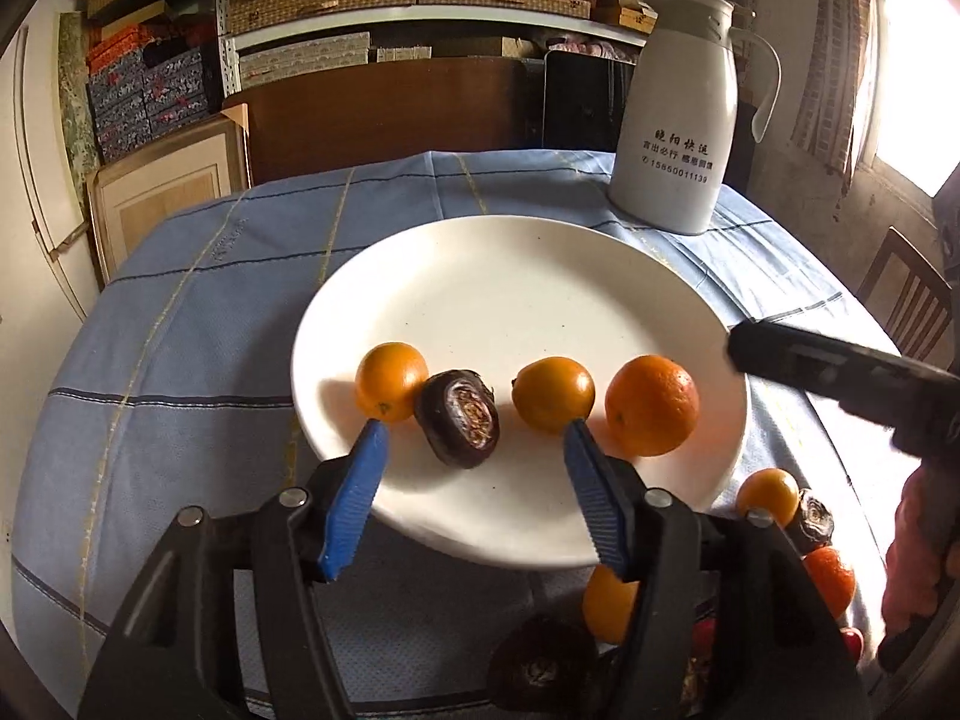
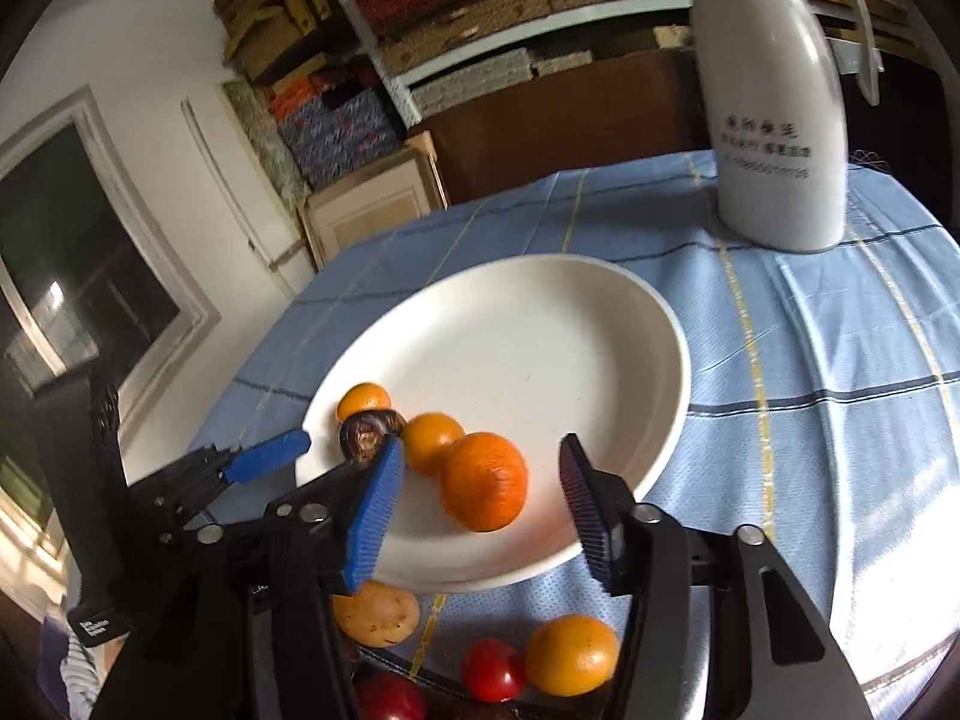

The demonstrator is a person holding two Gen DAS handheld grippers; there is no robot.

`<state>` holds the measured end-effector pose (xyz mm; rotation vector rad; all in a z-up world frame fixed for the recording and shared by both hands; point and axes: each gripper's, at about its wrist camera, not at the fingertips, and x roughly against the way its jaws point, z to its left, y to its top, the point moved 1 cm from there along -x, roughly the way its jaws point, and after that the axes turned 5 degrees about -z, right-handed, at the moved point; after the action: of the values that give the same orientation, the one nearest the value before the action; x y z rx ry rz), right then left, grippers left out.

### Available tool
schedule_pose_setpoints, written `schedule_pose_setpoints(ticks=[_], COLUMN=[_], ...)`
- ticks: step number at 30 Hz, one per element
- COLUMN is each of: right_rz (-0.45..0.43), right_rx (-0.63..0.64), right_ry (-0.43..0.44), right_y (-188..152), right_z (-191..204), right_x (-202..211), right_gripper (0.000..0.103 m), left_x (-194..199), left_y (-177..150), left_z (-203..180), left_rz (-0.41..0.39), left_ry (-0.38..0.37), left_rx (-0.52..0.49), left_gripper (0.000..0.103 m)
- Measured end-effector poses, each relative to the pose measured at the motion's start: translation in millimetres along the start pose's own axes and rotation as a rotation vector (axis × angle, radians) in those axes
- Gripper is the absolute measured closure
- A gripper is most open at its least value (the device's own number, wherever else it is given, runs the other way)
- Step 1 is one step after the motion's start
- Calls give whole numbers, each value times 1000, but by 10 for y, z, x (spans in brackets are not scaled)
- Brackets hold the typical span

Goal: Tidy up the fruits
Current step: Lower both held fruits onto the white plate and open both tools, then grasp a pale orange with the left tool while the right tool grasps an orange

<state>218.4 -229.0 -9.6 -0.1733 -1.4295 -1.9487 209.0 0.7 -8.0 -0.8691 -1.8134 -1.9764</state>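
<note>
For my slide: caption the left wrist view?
Open left gripper over white plate holding three orange fruits and one dark fruit.

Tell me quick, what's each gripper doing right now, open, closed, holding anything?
Left gripper: open, empty, above the round white ceramic plate.
Right gripper: open, empty; large orange lies loose between its fingers.

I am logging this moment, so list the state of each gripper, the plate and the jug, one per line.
left gripper: open, holding nothing.
right gripper: open, holding nothing.
plate: upright on the tablecloth, four fruits along its near side.
white jug: standing upright, lid on.
</note>
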Motion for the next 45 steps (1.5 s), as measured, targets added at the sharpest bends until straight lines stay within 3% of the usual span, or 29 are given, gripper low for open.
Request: schedule_pose_setpoints(ticks=[3,10,18,22,26,29,36,38,39,42,45], right_rz=[-47,-66,-101,-84,-82,-64,73,115,128,164,176], right_rx=[-5,-92,-133,-122,-114,-109,-17,20,37,79,98], right_ry=[-25,-37,-43,-43,-46,-60,-106,-101,-98,-105,-116], right_y=[-5,-195,-292,-294,-291,-304,-437,-494,-518,-580,-619], right_z=[-56,-336,-432,-428,-421,-419,-349,-295,-269,-221,-208], right_x=[154,408,617,588,590,556,301,217,192,115,71], right_gripper=[36,34,28,27,27,27,27,31,38,49,51], left_x=[92,282,223,146,91,60,86,111,120,147,180], left_y=[-71,-309,-422,-502,-486,-479,-483,-495,-498,-510,-530], left_z=[-36,-295,-478,-554,-516,-447,-488,-521,-534,-554,-557], left_rz=[3,13,38,100,110,123,107,100,98,90,77], left_ry=[-24,-90,-54,-101,-117,-134,-126,-122,-125,-114,-92], left_rx=[-7,-53,-111,-120,-106,-75,-100,-115,-118,-129,-135], left_gripper=[42,42,40,40,39,39,55,59,63,64,65])
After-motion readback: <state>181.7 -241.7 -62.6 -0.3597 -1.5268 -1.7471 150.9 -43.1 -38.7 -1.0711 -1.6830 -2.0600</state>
